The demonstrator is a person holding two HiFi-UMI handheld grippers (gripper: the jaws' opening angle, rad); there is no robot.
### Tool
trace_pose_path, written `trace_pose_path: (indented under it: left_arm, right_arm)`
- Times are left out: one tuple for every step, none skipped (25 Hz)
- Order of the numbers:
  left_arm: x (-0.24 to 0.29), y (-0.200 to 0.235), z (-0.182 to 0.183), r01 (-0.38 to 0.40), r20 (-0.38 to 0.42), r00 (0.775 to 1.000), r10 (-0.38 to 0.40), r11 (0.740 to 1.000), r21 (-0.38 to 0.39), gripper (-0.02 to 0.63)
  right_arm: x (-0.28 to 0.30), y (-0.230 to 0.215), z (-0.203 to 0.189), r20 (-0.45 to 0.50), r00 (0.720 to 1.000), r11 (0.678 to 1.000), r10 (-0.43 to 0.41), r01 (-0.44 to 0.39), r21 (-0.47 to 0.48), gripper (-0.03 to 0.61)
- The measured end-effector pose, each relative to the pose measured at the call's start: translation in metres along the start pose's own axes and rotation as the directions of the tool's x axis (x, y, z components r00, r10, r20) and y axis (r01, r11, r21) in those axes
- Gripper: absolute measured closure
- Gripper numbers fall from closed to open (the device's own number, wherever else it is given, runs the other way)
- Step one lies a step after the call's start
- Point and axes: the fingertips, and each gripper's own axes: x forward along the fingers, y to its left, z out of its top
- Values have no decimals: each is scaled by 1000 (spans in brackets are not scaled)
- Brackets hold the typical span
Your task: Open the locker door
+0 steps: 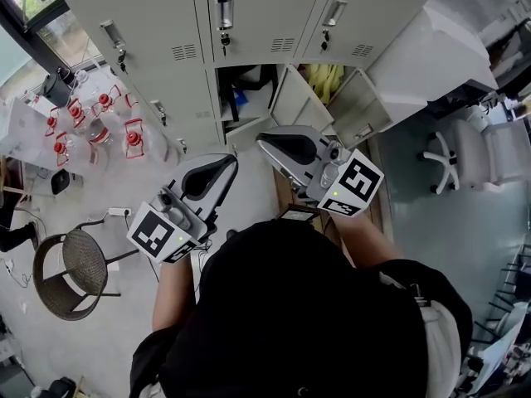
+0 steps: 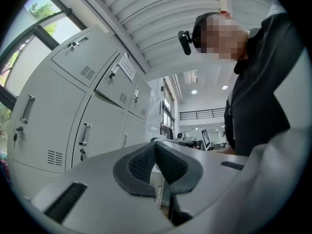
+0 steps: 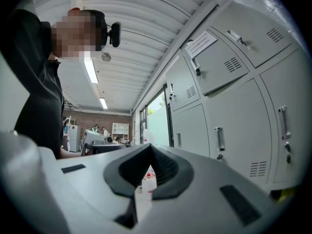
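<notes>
A bank of grey lockers (image 1: 158,23) fills the top of the head view. One low locker compartment (image 1: 243,96) stands open, its door (image 1: 292,98) swung out to the right. Beside it a second open compartment shows yellow things (image 1: 325,77). My left gripper (image 1: 226,164) (image 2: 155,143) is shut with nothing between its pads and stays short of the lockers. My right gripper (image 1: 265,143) (image 3: 150,146) is also shut and empty, its tip just below the open door. Closed doors with handles (image 2: 85,133) (image 3: 219,138) show in both gripper views.
Several red-capped bottles (image 1: 91,131) stand on the floor at the left. A wicker chair (image 1: 70,272) is at the lower left, a white office chair (image 1: 444,160) at the right. A white covered bulk (image 1: 431,56) sits by the lockers' right end.
</notes>
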Motion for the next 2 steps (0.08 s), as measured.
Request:
trace_pose_path:
  left_arm:
    - [-3,-1,0,4,-1,1000,-4,1000,0,597]
    - [-6,-1,-1,8,-3,1000,-8,1000,-1,597]
  right_arm:
    - [2,3,-1,-1,1000,1000,1,-1,1,568]
    - [4,5,-2,-2,1000,1000,3,-3,1,568]
